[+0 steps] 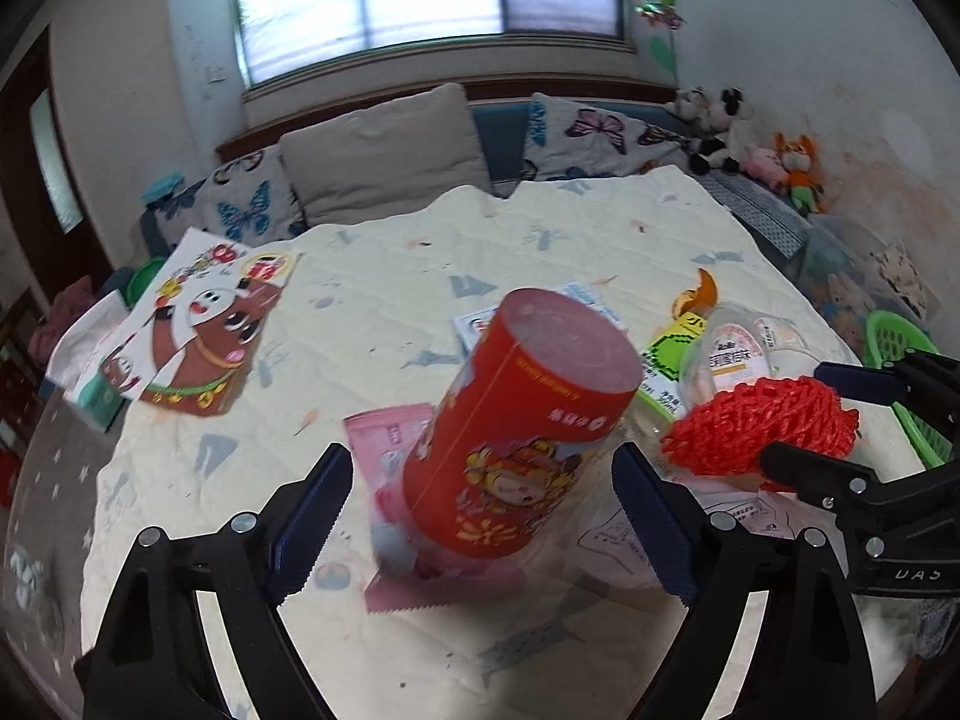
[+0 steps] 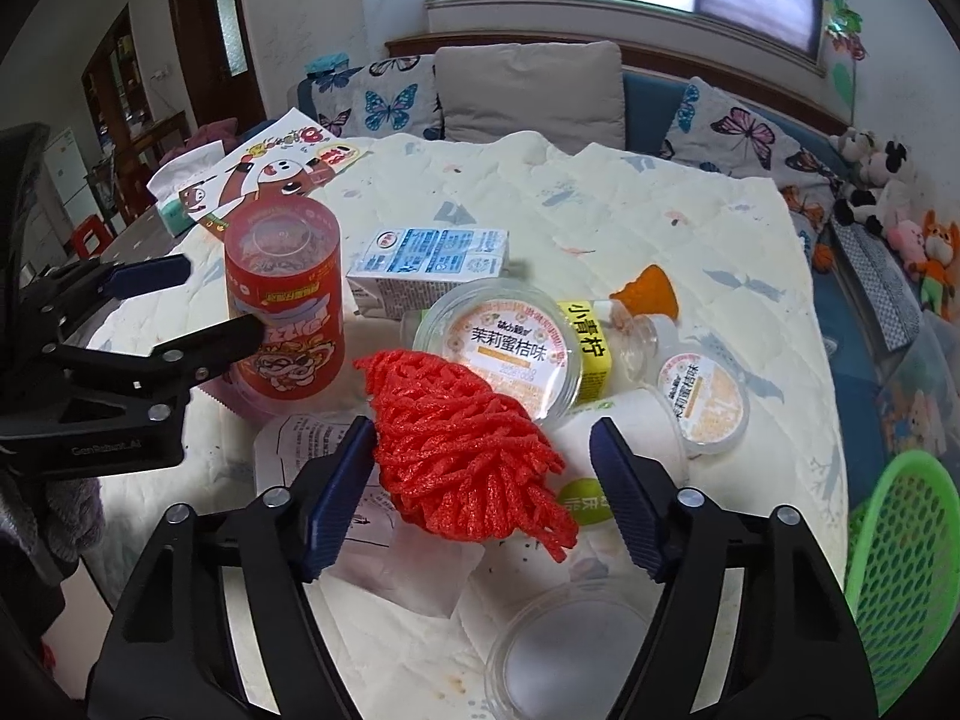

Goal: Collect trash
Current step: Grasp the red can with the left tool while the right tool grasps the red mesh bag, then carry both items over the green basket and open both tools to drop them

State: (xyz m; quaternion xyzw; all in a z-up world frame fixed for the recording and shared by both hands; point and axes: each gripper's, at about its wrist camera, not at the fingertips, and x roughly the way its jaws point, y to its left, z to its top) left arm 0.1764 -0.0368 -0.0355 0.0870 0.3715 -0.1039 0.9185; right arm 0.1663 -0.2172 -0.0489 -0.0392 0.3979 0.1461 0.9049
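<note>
Left gripper (image 1: 483, 522) blurred, red can (image 1: 516, 438) smeared

Two close, downward-tilted wrist views, red canister (image 1: 516, 420) and table (image 2: 690, 228) in both.

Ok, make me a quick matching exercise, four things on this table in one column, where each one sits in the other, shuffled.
Things:
1. red can
2. red foam net
3. green basket
4. milk carton

Places:
A. lying behind the lidded cup
B. off the table's right edge
C. between the left gripper's fingers
D. between the right gripper's fingers

Pairs: 1-C, 2-D, 3-B, 4-A
</note>
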